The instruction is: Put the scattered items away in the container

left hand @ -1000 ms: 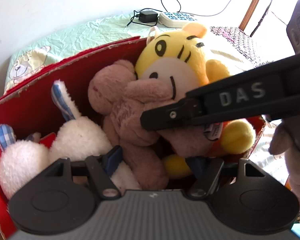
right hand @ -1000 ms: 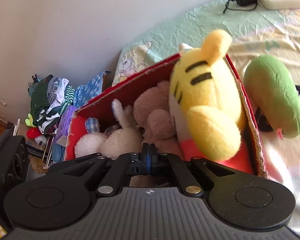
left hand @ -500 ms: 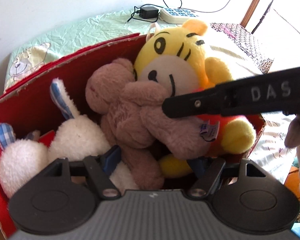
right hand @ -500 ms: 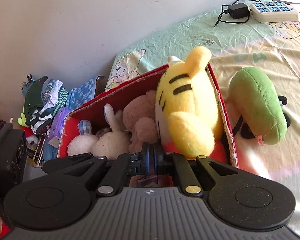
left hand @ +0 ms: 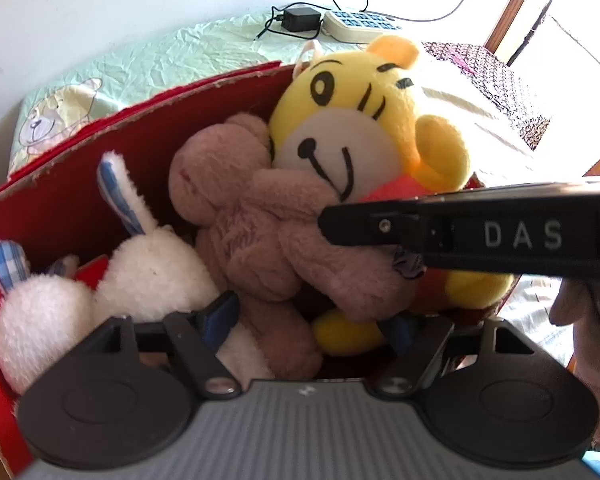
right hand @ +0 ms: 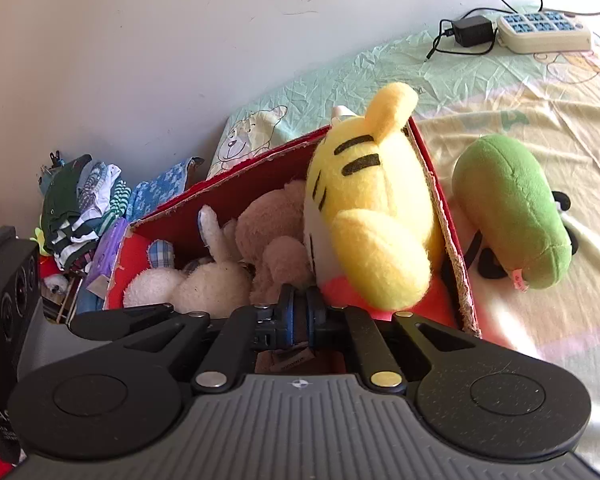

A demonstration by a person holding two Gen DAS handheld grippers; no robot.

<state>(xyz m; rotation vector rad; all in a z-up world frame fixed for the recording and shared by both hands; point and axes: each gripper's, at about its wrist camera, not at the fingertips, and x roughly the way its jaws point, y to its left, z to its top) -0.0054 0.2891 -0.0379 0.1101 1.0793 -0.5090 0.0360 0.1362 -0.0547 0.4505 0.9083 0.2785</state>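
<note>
A red cardboard box [left hand: 80,184] on the bed holds a yellow tiger plush [left hand: 352,128], a brown bear plush [left hand: 260,232] and a white rabbit plush [left hand: 148,272]. My left gripper [left hand: 312,324] is open, low over the box just in front of the bear. My right gripper [right hand: 300,312] is shut with nothing between its fingers, above the box's near edge [right hand: 456,248]; its side crosses the left wrist view [left hand: 460,232]. A green plush [right hand: 512,216] lies on the bed outside the box, to its right. The tiger [right hand: 372,208] shows from behind here.
A white power strip [right hand: 544,32] and black charger [right hand: 470,32] lie far back on the bed sheet [right hand: 540,128]. Folded clothes [right hand: 84,208] are piled by the wall, left of the box. A dark patterned cloth [left hand: 496,80] lies at the far right.
My right gripper has pulled back up and to the right, away from the toys in the box. The left gripper has hardly moved. The toys stay in the box.
</note>
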